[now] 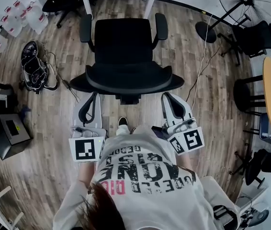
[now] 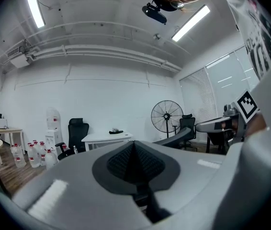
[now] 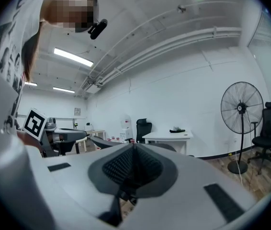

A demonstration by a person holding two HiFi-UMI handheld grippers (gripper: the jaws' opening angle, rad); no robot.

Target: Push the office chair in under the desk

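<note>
Your left tool has its jaws pressed together with nothing between them. Your right tool is likewise closed and empty. Both point level at the backrest of the office chair, one near each side of it; contact cannot be confirmed. The office chair stands on the wooden floor, seat facing the white bench just ahead.

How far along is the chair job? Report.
Done: the shut left gripper and shut right gripper are lined up behind the office chair. In hand: the push toward the white desk; contact unclear. Left: the seat stands before the desk, not under it.
</note>
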